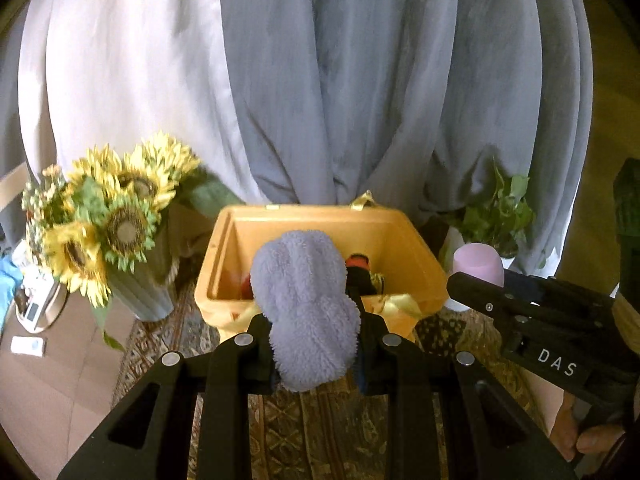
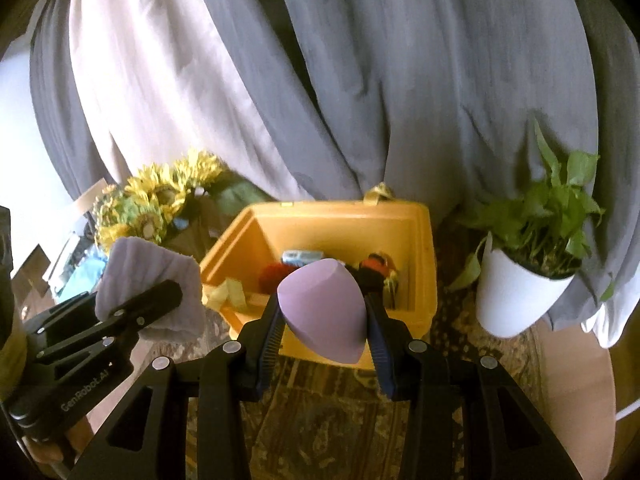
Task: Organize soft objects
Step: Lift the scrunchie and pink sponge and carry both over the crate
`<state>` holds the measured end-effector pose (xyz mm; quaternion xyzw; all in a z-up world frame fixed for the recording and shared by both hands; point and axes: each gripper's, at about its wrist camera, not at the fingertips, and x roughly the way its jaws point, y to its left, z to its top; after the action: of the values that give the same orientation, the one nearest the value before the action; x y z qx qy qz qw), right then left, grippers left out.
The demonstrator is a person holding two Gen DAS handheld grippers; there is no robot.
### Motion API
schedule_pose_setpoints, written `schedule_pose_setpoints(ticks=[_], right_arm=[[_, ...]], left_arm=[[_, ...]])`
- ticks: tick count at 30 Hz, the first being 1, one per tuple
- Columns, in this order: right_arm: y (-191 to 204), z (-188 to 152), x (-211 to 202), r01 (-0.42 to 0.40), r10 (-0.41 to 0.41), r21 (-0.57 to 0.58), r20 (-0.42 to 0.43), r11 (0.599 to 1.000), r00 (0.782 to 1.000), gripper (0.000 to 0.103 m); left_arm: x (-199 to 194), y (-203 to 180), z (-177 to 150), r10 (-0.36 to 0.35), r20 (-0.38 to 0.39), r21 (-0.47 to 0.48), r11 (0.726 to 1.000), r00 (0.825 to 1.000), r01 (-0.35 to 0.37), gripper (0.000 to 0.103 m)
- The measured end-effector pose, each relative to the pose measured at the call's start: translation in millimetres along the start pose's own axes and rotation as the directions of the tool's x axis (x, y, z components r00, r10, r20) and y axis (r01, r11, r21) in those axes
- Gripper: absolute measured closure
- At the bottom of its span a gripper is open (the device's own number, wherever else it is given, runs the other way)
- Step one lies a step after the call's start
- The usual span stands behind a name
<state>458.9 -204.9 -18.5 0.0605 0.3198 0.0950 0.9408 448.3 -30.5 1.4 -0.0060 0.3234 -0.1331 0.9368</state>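
Observation:
My left gripper (image 1: 316, 344) is shut on a fluffy lavender cloth (image 1: 308, 304), held in front of an open yellow box (image 1: 416, 248). My right gripper (image 2: 324, 320) is shut on a smooth lilac egg-shaped sponge (image 2: 324, 312), held just before the same yellow box (image 2: 420, 240). The box holds several small things: a red fuzzy one (image 2: 272, 276), a blue packet (image 2: 300, 257), an orange and black toy (image 2: 376, 268). The left gripper with the cloth (image 2: 152, 276) shows at the left of the right wrist view. The right gripper's arm (image 1: 540, 320) and sponge (image 1: 478, 262) show at right in the left wrist view.
A vase of sunflowers (image 1: 112, 220) stands left of the box. A white pot with a green plant (image 2: 520, 280) stands to its right. Grey and white curtains (image 1: 320, 80) hang behind. A patterned cloth (image 2: 320, 420) covers the table.

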Motion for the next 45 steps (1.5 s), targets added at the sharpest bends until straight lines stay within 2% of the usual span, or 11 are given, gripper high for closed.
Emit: schedule_pose_setpoints(ticks=[10, 18, 24, 35, 45], right_arm=[[1.9, 24.4, 5.4, 0.005, -0.005, -0.014, 0.062, 1.000, 0.998, 0.061], [1.7, 45.4, 19.7, 0.028, -0.026, -0.028, 0.096, 0.999, 0.995, 0.061], [1.0, 57.9, 36.0, 0.032, -0.029, -0.035, 0.088, 0.999, 0.996, 0.061], [-3.2, 76.0, 75.4, 0.053, -0.050, -0.069, 0.035, 0.996, 0.998, 0.061], [-14.7, 81.4, 130.4, 0.033, -0.041, -0.080, -0.091, 0.996, 0.995, 0.061]], left_arm=[[0.0, 2.7, 24.2, 0.013, 0.076, 0.024, 1.000, 0.997, -0.015, 0.076], [15.9, 8.3, 43.2, 0.019, 0.091, 0.027, 0.999, 0.996, -0.022, 0.076], [33.5, 12.4, 57.6, 0.024, 0.089, 0.034, 0.999, 0.996, -0.027, 0.076], [76.8, 20.7, 80.0, 0.024, 0.039, 0.039, 0.999, 0.999, -0.026, 0.076], [126.9, 27.0, 84.3, 0.014, -0.083, 0.057, 0.998, 0.996, -0.009, 0.076]])
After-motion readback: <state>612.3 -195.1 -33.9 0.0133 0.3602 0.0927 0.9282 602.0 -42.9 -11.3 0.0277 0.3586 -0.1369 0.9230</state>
